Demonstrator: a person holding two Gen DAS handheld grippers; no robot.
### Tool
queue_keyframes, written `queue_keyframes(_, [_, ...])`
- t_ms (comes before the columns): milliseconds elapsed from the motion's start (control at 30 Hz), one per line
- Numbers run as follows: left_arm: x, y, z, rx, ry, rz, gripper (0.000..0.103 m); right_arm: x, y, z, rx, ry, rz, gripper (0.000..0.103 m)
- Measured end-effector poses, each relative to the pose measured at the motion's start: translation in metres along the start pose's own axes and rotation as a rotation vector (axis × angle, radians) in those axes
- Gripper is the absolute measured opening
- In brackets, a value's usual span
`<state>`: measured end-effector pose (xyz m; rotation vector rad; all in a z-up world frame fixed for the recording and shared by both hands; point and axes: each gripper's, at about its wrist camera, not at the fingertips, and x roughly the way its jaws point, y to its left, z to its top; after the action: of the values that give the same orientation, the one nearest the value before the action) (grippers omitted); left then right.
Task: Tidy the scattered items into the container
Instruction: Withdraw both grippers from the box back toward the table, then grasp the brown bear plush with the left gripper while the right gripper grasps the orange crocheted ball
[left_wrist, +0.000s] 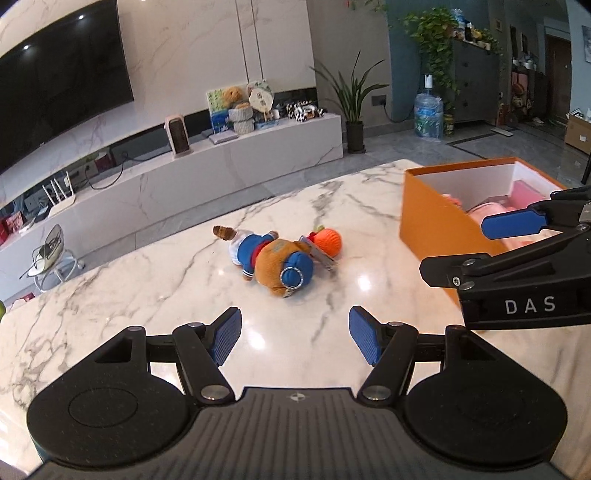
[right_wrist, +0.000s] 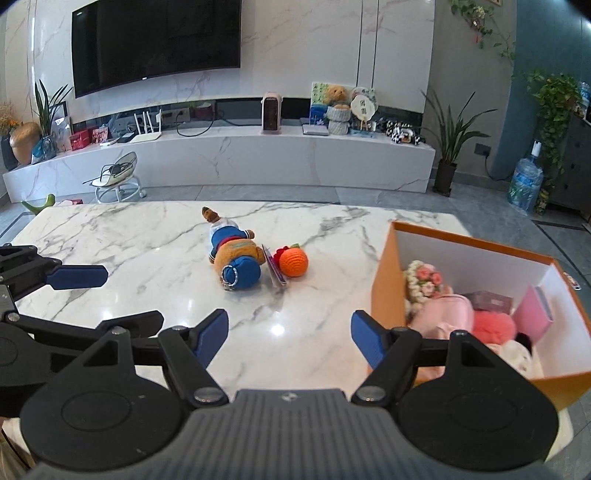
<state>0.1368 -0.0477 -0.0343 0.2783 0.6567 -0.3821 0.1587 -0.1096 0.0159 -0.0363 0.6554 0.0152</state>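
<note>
Marble table (right_wrist: 110, 236) carries everything that matters, and on its left side the left gripper (left_wrist: 294, 334) hangs over bare stone, jaws standing apart with nothing between the blue pads (left_wrist: 225, 338). Beyond it, near the middle of the tabletop, a plush bear (left_wrist: 271, 260) in a blue and white outfit lies on its side, a metal keyring on its blue cap. Touching the bear's right side is a thin flat card-like thing (left_wrist: 320, 255), tilted on edge, and just beside that rests an orange crocheted ball (left_wrist: 327, 240) with a bit of green at its top. To the right, the right gripper (right_wrist: 290, 338) is likewise parted and empty, its right finger in front of the near corner of the orange box (right_wrist: 384, 280). That open box stands at the table's right end and already holds pink soft items, a small flower bunch and a pink booklet.
</note>
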Motion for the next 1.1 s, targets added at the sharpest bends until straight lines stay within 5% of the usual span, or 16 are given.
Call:
queue_keyframes(667, [0.145,-0.011,0.029,0.166,0.053,0.053,0.088,0.157,-0.028,0.041,0.090,0.063,0.026,0.061])
queue_keyframes(1100, [0.181,-0.021,0.019,0.210,0.017,0.135,0.088,0.232,-0.030,0.049,0.190,0.089,0.040,0.060])
